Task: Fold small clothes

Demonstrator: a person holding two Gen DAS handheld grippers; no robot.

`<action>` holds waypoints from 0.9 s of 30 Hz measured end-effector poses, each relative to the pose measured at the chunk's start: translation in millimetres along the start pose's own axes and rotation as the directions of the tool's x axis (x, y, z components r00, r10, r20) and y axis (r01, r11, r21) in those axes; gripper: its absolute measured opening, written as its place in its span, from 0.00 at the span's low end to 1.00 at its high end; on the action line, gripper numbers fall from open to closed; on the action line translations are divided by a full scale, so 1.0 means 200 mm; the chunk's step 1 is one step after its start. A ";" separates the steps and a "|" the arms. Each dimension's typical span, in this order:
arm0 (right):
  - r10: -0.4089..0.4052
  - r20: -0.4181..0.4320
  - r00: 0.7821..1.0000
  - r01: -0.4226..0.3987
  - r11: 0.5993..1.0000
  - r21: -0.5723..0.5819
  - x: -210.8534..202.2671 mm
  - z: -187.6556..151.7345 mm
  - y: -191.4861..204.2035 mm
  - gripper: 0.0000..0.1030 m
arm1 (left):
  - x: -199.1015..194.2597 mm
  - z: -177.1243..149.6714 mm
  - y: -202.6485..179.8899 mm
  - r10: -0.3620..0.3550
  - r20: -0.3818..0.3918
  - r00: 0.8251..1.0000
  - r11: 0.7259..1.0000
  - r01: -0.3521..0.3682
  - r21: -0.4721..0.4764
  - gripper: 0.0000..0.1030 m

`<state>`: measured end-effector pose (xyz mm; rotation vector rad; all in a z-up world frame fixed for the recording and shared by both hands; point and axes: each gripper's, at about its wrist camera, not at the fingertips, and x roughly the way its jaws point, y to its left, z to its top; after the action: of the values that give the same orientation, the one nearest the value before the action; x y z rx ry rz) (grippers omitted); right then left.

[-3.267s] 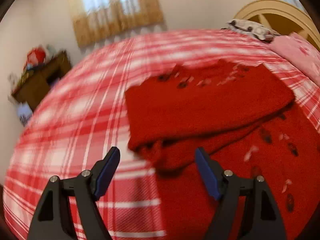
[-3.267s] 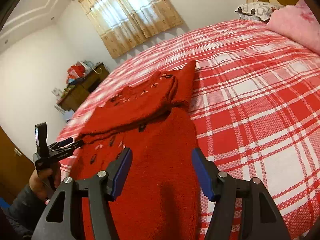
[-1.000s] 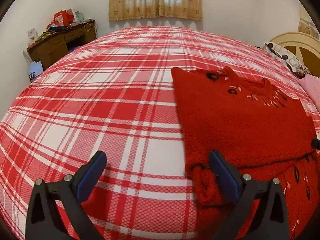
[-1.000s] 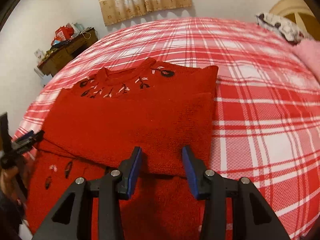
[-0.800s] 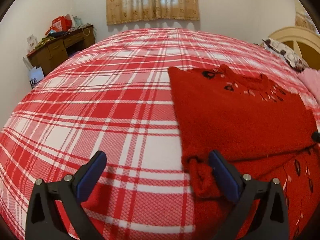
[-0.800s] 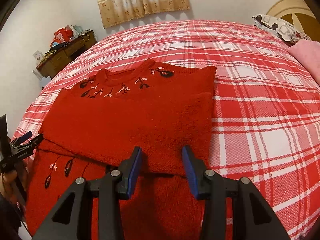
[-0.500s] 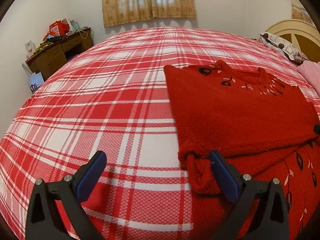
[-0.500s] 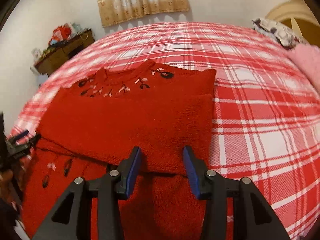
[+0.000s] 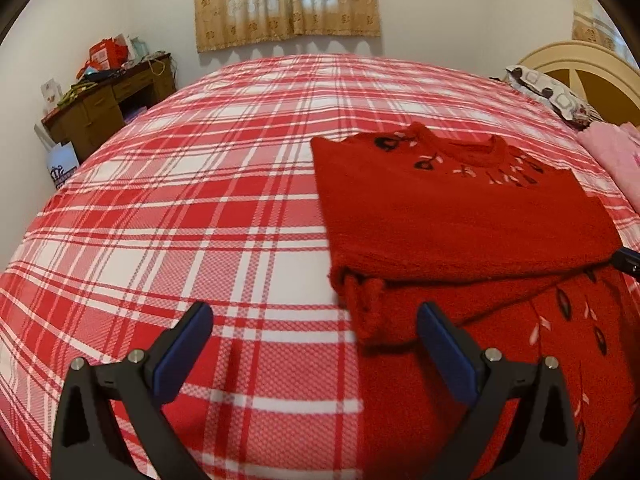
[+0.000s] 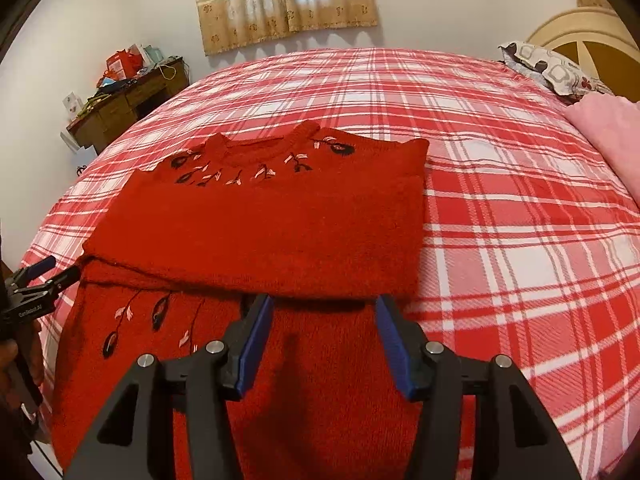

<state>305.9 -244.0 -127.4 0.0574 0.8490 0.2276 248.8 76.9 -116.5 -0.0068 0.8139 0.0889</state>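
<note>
A red knit sweater [image 10: 280, 232] with black and pink embroidered leaves lies flat on the red plaid bed [image 10: 500, 208], its sleeves folded across the chest. It also shows in the left wrist view [image 9: 460, 220], at right. My left gripper [image 9: 316, 328] is open and empty, low over the bed beside the sweater's left edge, near a bunched cuff [image 9: 368, 300]. It shows small at the left of the right wrist view [image 10: 44, 276]. My right gripper [image 10: 324, 320] is partly open and empty, over the sweater's lower body just below the folded sleeve edge.
A wooden desk [image 9: 108, 108] with clutter stands by the far left wall under a curtained window [image 9: 288, 0]. A patterned pillow [image 10: 552, 68], a pink blanket [image 10: 608, 136] and a cream headboard [image 9: 580, 68] are at the far right.
The left gripper has drawn slightly nearer the sweater's bunched cuff. The right gripper has opened a little wider over the sweater's body. The sweater has not moved.
</note>
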 end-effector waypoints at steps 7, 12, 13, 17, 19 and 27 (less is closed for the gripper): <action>-0.001 0.009 1.000 0.001 1.000 0.008 -0.10 -0.07 0.00 0.53 | -0.12 -0.03 -0.02 -0.023 0.024 0.999 1.000 0.023 -0.009 1.00; -0.003 0.001 1.000 0.003 1.000 0.007 -0.16 -0.14 0.02 0.53 | -0.21 -0.09 -0.04 -0.050 0.036 0.998 0.999 0.050 0.000 1.00; -0.002 -0.001 1.000 0.002 1.000 0.007 -0.18 -0.16 0.02 0.53 | -0.23 -0.10 -0.04 -0.051 0.038 0.998 0.999 0.051 0.004 1.00; 0.007 -0.005 1.000 -0.007 1.000 0.002 -0.23 -0.23 0.04 0.53 | -0.28 -0.16 -0.06 -0.060 0.034 0.998 0.998 0.059 0.031 1.00; 0.020 -0.010 1.000 -0.020 1.000 0.003 -0.26 -0.28 0.06 0.53 | -0.30 -0.18 -0.06 -0.069 0.028 0.997 0.997 0.068 0.037 1.00; 0.040 -0.039 0.998 -0.041 0.999 -0.029 -0.35 -0.43 0.15 0.54 | -0.40 -0.29 -0.07 -0.094 0.007 0.996 0.992 0.094 0.082 1.00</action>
<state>192.2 -234.6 -128.1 0.0426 0.8830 0.2805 152.9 53.6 -98.4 0.0324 0.8048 -0.0333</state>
